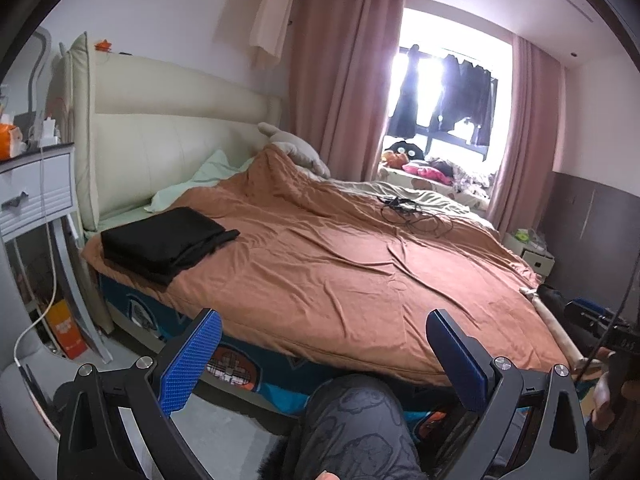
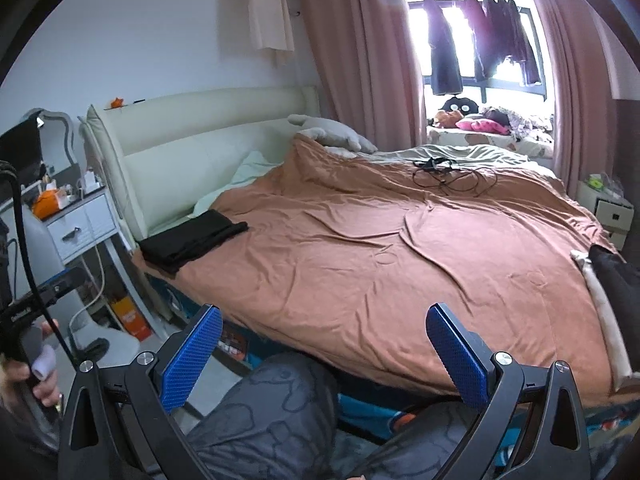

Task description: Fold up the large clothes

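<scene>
Clothing first: a folded black garment (image 1: 166,242) lies on the near-left corner of the bed, by the headboard end, resting on the orange-brown cover (image 1: 340,260). From my left gripper (image 1: 324,354) it sits up and to the left, well apart from the fingers, nothing touching it. On the right wrist feed the same black garment (image 2: 192,240) is again upper left of my right gripper (image 2: 324,354), well apart. Its long axis runs diagonally, from the bed's near edge back toward the middle of the mattress, with a narrower end pointing toward the centre. It lies flat, layers stacked.

Both grippers are spread wide with nothing between them; I see the blue pads (image 1: 192,360) of the left and the blue pads (image 2: 456,354) of the right facing each other across open air, above my patterned grey trouser leg (image 1: 356,428).

Further out: a second dark garment (image 2: 612,276) lies at the bed's far right edge. A tangle of black cables (image 2: 448,178) lies toward the far side of the cover. A cream headboard (image 1: 168,136) stands behind, a white nightstand (image 1: 36,192) to its left, pink curtains (image 1: 344,80) and dark clothes hanging (image 2: 480,40) at the window.
</scene>
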Demonstrator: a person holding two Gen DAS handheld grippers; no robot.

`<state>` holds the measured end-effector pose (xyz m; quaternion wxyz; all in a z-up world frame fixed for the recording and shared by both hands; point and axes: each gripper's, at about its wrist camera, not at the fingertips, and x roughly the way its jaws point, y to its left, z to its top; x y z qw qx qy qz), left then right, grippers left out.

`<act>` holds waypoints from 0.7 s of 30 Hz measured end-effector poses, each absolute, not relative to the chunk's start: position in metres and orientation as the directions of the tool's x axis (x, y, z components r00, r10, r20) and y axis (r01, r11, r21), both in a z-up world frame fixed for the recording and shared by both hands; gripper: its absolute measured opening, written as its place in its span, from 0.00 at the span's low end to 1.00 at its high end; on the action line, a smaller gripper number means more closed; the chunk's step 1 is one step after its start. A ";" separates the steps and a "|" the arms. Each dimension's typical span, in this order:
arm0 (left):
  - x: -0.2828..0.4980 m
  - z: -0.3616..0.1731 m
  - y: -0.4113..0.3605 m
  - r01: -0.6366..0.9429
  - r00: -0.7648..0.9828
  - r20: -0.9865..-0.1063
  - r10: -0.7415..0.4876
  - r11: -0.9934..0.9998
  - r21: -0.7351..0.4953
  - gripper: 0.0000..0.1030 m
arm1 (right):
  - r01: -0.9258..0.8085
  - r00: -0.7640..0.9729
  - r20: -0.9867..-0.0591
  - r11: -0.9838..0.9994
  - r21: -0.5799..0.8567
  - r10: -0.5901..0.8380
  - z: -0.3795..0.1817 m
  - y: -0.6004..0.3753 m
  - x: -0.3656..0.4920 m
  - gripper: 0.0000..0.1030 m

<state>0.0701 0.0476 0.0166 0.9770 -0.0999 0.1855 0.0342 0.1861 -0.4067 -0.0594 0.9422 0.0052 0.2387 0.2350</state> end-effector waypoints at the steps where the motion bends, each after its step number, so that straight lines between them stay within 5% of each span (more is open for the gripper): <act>1: 0.071 0.017 0.048 -0.104 0.929 -0.370 0.030 0.978 -0.181 0.99 | -0.442 0.774 -0.446 0.888 0.129 0.450 -0.060 -0.407 0.187 0.99; 21: 0.064 0.020 0.037 -0.124 0.930 -0.363 0.065 0.982 -0.142 0.99 | -0.440 0.775 -0.442 0.887 0.137 0.453 -0.059 -0.411 0.183 0.99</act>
